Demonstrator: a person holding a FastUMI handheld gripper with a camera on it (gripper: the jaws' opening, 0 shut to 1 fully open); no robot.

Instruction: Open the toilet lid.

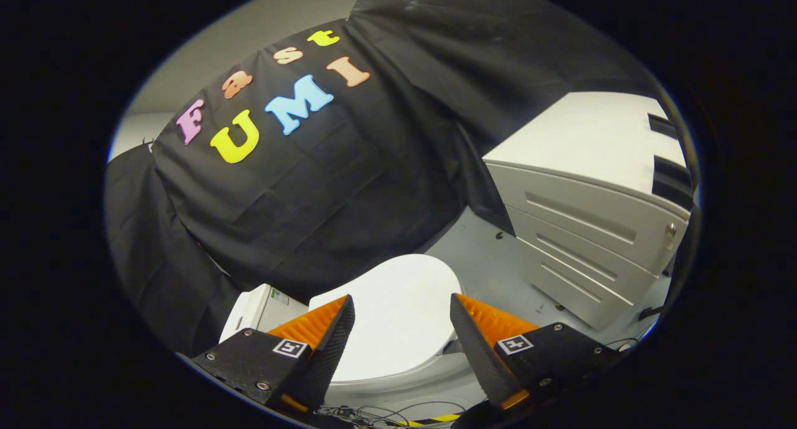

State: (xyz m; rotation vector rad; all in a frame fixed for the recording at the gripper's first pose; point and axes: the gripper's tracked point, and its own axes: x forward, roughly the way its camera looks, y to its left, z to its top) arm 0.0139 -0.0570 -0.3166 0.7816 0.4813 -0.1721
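Note:
A white toilet stands below and ahead of me, its lid lying flat and closed over the seat. Its tank sits against the black cloth wall behind my left finger. My gripper hovers above the lid, open, with a wide gap between its fingers and nothing held. The lid shows through that gap, some way beneath the fingertips.
A white drawer cabinet stands to the right of the toilet, on a grey floor. Black cloth hangs behind and to the left. Loose cables and striped tape lie on the floor near the toilet's front.

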